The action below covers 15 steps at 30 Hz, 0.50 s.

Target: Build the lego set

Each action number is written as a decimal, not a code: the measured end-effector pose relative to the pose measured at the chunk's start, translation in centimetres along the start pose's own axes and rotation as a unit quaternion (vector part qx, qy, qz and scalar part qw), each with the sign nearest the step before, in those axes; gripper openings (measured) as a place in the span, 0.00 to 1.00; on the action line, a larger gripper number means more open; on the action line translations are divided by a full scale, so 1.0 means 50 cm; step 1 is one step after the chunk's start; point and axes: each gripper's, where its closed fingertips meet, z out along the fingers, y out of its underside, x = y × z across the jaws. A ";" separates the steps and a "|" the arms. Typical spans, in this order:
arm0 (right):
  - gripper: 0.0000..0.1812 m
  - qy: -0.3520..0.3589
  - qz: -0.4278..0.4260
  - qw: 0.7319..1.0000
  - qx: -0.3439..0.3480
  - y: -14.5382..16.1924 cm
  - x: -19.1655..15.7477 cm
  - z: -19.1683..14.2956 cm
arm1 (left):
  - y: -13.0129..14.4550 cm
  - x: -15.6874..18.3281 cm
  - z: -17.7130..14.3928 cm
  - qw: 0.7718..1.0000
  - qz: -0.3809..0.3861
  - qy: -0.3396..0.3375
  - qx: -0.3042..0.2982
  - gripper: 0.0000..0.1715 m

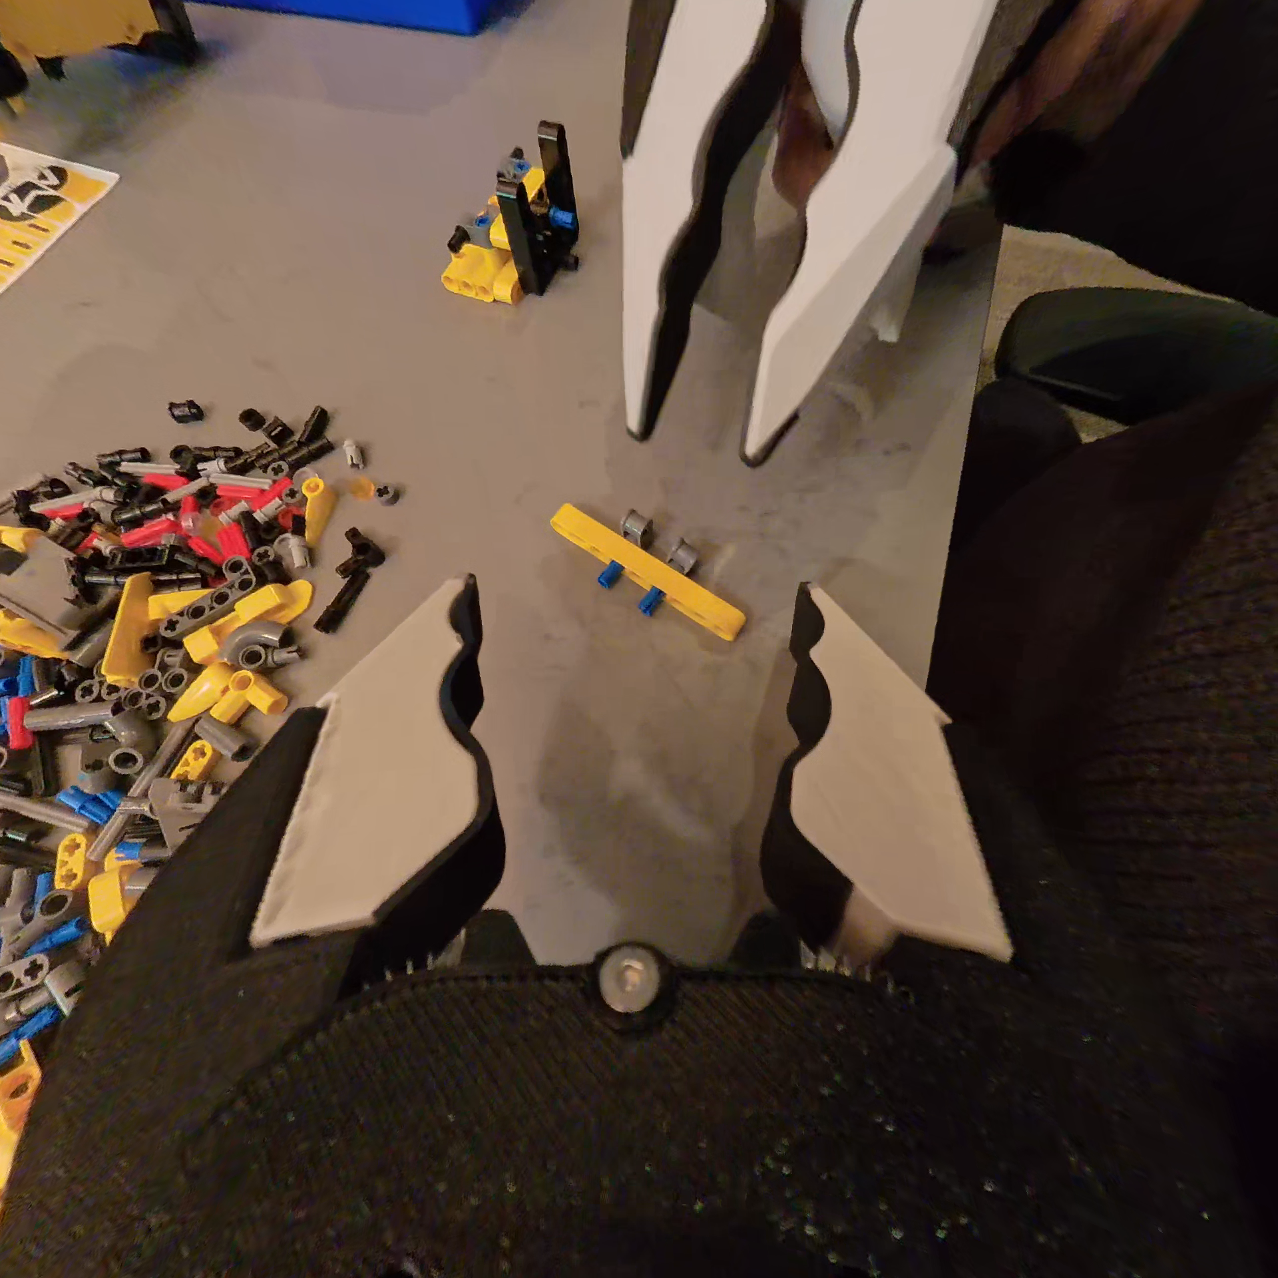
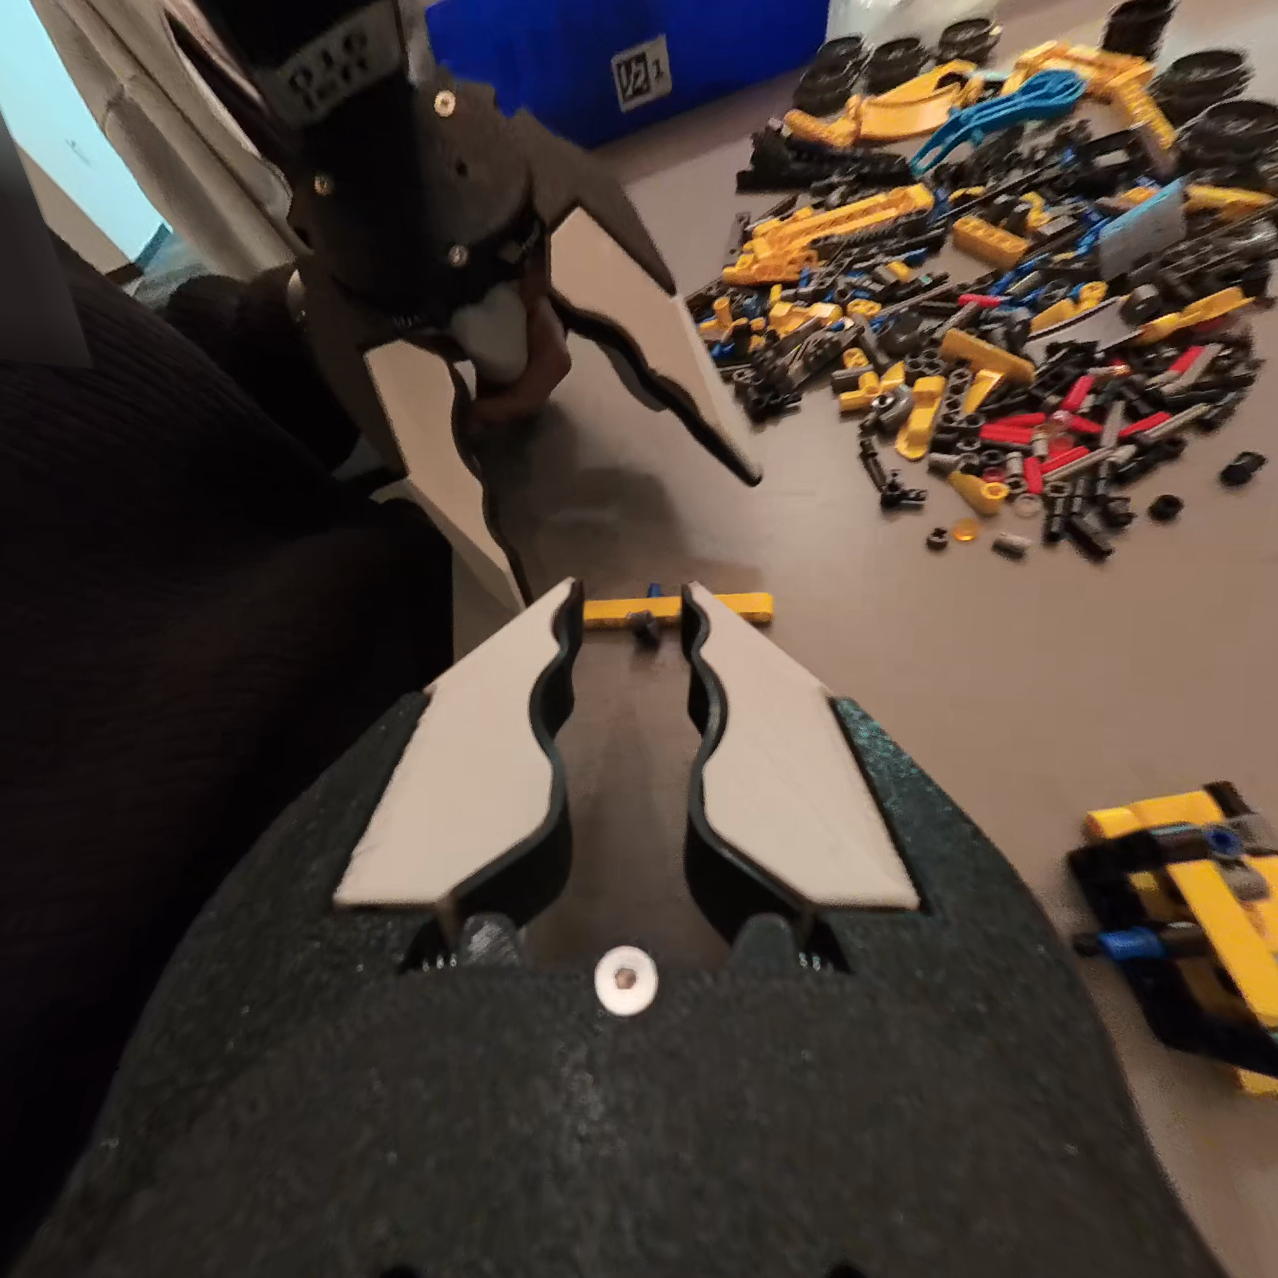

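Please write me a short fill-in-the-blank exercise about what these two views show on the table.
1. The long beam lying between the two claws is ____ in colour.
2. Two ____ pins stick out of that beam.
3. The left claw stands ____, holding nothing.
4. The loose pile of parts lies to the ____ of the beam in the left wrist view.

Missing words: yellow; blue; open; left

- Dim, warm indoor light; my views bend strongly at their edges.
- Soft shadows on the table (image 1: 387,332).
- Right view blurred, especially the parts pile (image 2: 1023,359).
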 end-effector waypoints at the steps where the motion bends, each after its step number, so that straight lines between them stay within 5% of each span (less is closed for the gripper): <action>1: 0.15 0.004 0.004 1.000 0.008 -0.004 0.007 -0.004 | 0.002 0.000 0.002 1.000 0.000 0.000 -0.003 0.51; 7: 0.16 -0.055 0.039 0.998 0.006 -0.004 0.005 0.003 | 0.032 -0.008 0.027 0.998 -0.019 0.015 -0.063 0.50; 15: 0.25 0.072 -0.018 0.996 0.052 -0.026 0.007 -0.002 | 0.003 0.000 0.006 0.999 -0.018 0.039 -0.007 0.40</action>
